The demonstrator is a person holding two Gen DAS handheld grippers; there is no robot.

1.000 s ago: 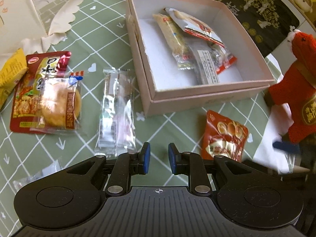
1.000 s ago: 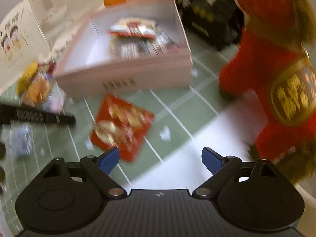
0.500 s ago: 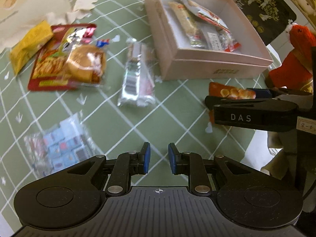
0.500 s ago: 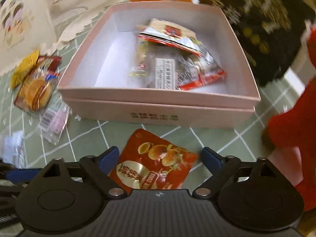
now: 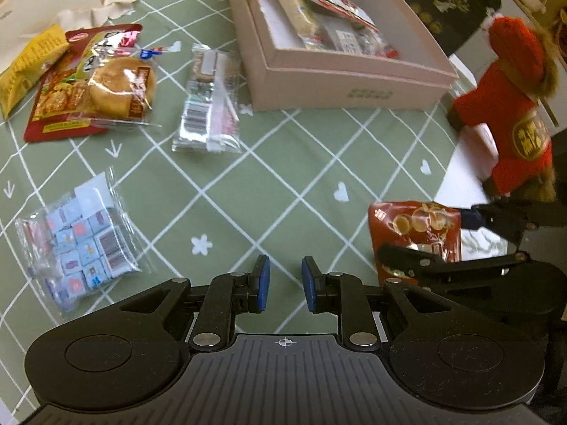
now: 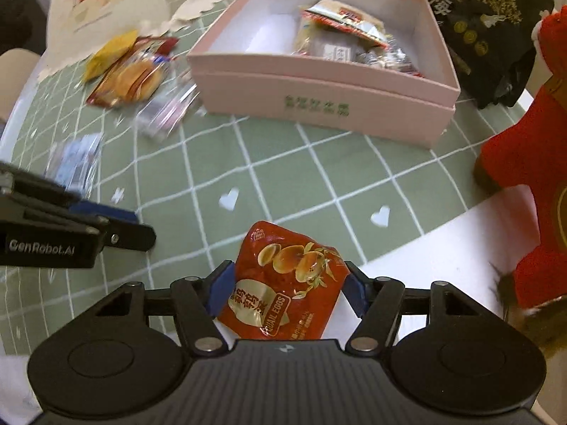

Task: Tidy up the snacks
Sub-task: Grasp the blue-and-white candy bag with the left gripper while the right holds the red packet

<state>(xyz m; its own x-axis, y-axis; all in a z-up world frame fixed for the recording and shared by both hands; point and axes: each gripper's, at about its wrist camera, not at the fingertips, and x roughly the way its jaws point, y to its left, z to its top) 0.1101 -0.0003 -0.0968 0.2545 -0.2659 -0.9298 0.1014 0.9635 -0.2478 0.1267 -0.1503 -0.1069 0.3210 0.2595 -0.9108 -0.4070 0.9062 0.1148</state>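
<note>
Right wrist view: the right gripper (image 6: 287,292) has its blue pads pressed against both sides of a red quail-egg packet (image 6: 283,283), clamping it just above the counter (image 6: 283,177) with its green grid cloth. Straight ahead of it sits the pink box (image 6: 319,102), already holding several snack packs. The left gripper (image 5: 285,283) hangs empty, its jaws narrowly parted around nothing, with a clear pack of small cubes (image 5: 78,241) to its left and a clear wrapped snack (image 5: 209,106) ahead
</note>
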